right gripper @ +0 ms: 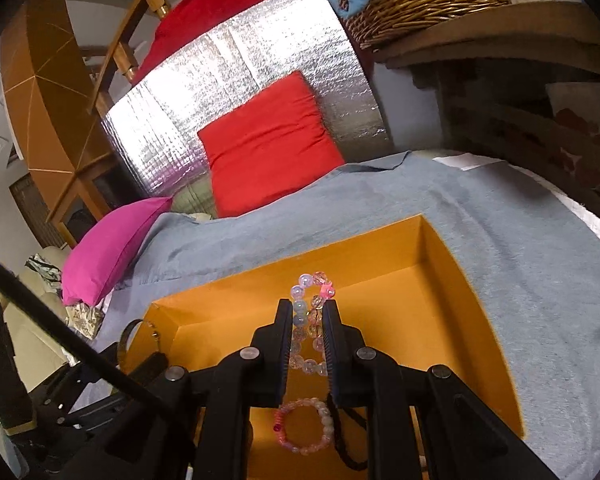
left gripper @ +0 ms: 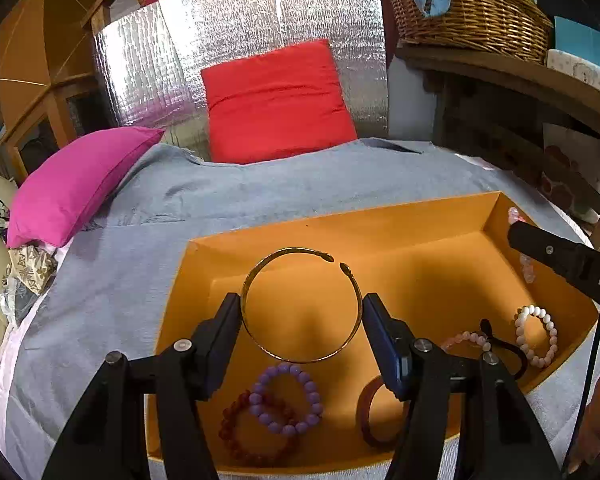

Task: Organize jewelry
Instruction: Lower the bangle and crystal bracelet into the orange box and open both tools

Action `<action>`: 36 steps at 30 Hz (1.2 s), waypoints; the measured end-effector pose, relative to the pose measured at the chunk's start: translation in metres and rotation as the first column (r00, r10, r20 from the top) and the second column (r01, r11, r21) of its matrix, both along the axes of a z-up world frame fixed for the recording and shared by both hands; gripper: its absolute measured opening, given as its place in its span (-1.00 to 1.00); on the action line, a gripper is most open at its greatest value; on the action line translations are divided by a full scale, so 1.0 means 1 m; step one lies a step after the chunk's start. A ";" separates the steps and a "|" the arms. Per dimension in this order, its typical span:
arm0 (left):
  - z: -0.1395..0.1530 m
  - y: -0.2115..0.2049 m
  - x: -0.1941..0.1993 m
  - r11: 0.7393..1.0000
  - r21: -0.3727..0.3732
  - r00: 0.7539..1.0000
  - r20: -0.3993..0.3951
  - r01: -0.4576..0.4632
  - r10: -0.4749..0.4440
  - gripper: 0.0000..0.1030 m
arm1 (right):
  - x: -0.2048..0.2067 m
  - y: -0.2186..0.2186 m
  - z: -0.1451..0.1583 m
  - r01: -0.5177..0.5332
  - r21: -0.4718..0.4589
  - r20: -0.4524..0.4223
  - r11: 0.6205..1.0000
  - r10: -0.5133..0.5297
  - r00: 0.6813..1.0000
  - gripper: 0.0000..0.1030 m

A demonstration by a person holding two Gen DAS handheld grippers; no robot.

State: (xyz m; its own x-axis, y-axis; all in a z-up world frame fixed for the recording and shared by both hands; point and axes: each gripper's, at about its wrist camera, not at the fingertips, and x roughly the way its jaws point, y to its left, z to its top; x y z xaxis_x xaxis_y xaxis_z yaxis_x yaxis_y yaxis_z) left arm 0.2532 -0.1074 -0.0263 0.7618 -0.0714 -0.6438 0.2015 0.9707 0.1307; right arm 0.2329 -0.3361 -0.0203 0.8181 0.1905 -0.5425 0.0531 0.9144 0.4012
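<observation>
My left gripper (left gripper: 302, 308) is shut on a gold open bangle (left gripper: 260, 268), held by its two sides above the orange box (left gripper: 380, 216). In the box lie a purple bead bracelet (left gripper: 286, 398), a dark red bead bracelet (left gripper: 236, 436), a brown bangle (left gripper: 366, 412), a pink bead bracelet (left gripper: 466, 338), a black hair tie (left gripper: 508, 346) and a white bead bracelet (left gripper: 536, 336). My right gripper (right gripper: 307, 306) is shut on a clear pink bead bracelet (right gripper: 312, 284), held over the box (right gripper: 440, 264). A pink bead bracelet (right gripper: 306, 426) lies below it.
The box sits on a grey blanket (left gripper: 260, 192). A magenta pillow (left gripper: 80, 184) lies at left and a red pillow (left gripper: 276, 100) leans on a silver foil panel (left gripper: 236, 36). A wicker basket (left gripper: 468, 12) stands on a wooden shelf at right.
</observation>
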 end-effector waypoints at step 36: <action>-0.039 -0.004 0.016 1.000 0.019 0.986 -0.168 -0.009 0.012 0.23 | 0.028 0.014 -0.036 0.014 0.016 -0.155 1.000 -0.012 0.988 -0.65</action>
State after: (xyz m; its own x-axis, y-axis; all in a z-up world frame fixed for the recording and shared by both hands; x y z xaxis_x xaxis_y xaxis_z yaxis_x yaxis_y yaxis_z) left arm 0.2688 -0.1113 -0.0648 0.6432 -0.0517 -0.7640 0.2123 0.9707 0.1130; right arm 0.2605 -0.3217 -0.0558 0.7267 0.1906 -0.6600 0.1276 0.9066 0.4023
